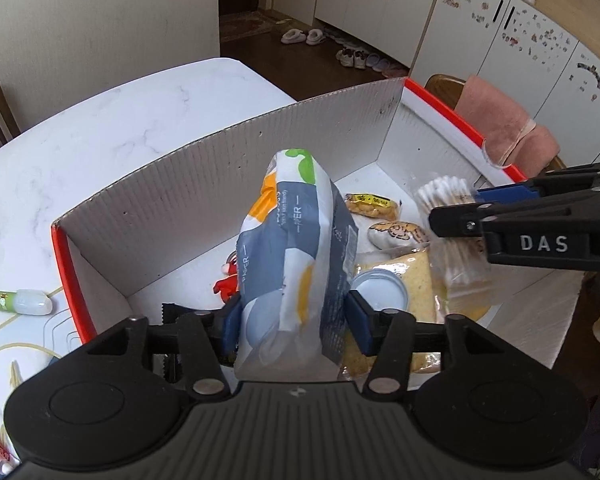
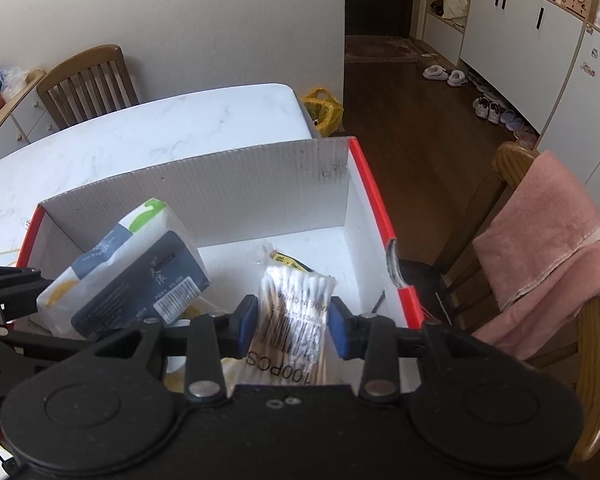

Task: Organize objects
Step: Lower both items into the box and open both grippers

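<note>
Currently, left hand-held gripper point(image 1: 292, 320): clamped across the grey, white and orange soft plastic tissue pack point(image 1: 296, 264), held over the red-rimmed white cardboard box point(image 1: 220, 176)
Handling: light and squashy, I judge; hold across its narrow middle
Axis: long, pointing toward the box's far wall
Right hand-held gripper point(image 2: 294, 326): closed on the clear crinkly bag of cotton swabs point(image 2: 290, 320), above the box's right half; slippery film, axis pointing forward

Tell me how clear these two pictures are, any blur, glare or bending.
Left wrist view: the tissue pack in the left gripper is sharp, the cotton swab bag is motion-smeared, and the box wall bows from fisheye. Right wrist view: the swab bag in the right gripper is slightly soft, and the box floor is washed out by bright light.
</note>
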